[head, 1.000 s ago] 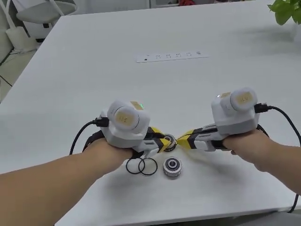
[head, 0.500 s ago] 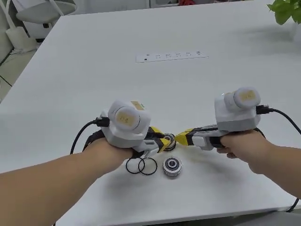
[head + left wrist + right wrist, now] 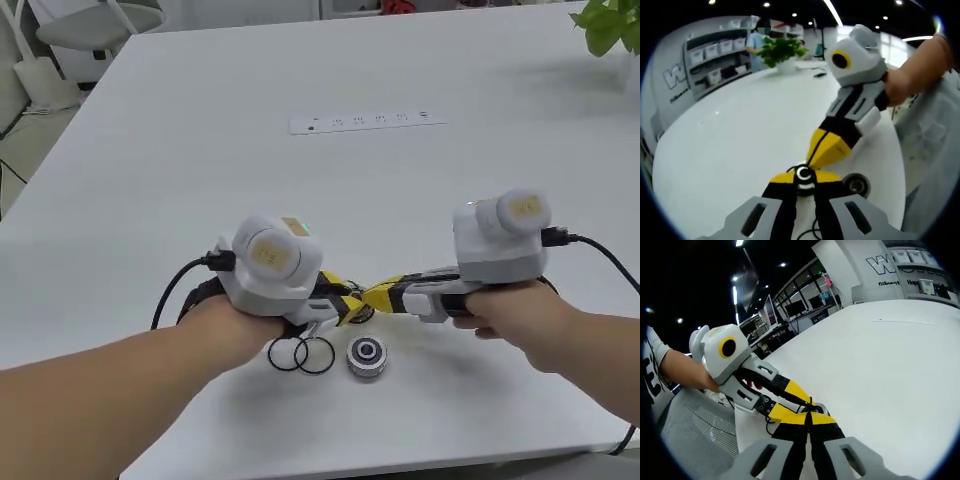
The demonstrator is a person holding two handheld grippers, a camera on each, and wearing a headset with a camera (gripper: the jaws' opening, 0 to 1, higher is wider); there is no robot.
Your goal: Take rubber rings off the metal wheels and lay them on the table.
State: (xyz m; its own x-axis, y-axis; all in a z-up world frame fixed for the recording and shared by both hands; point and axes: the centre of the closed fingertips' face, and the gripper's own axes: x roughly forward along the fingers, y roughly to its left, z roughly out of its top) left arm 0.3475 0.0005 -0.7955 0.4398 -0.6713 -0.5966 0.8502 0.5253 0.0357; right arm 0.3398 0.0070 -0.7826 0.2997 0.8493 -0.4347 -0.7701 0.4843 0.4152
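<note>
White table [image 3: 200, 150], power strip [image 3: 366, 120] mid-far, plant [image 3: 608, 22] at far corner. Left gripper [image 3: 350, 306] clamped on metal wheel [image 3: 803, 175]. Right gripper [image 3: 374, 296] jaws pressed together, tips at that wheel; can't tell if ring pinched. Two loose rubber rings [image 3: 301, 353] overlapping on table, second wheel [image 3: 366, 354] just beside them, below both grippers.

Bright, even overhead light, soft shadows; gripper views bend toward their edges.
</note>
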